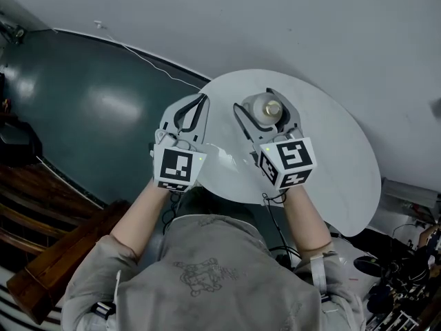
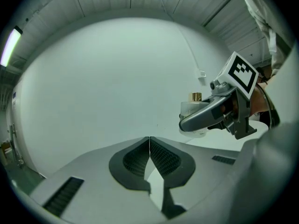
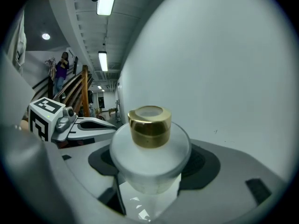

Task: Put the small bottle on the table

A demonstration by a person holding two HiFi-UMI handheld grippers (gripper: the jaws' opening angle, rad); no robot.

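The small bottle (image 1: 267, 107) is frosted white with a gold cap. It stands upright between the jaws of my right gripper (image 1: 270, 96), which is shut on its body over the round white table (image 1: 331, 157). In the right gripper view the bottle (image 3: 150, 146) fills the middle, its cap rising above the gripper (image 3: 152, 174). I cannot tell whether its base touches the table. My left gripper (image 1: 195, 109) hovers over the table's left edge, shut and empty, and its pads meet in its own view (image 2: 149, 141). From there the bottle (image 2: 194, 104) shows in the right gripper (image 2: 210, 115).
A dark green floor (image 1: 89, 109) lies left of the table. Wooden stairs (image 1: 41, 240) are at the lower left. Cables and gear (image 1: 400, 274) crowd the lower right. A white wall (image 1: 289, 26) rises behind. A person (image 3: 61, 71) stands far off by the staircase.
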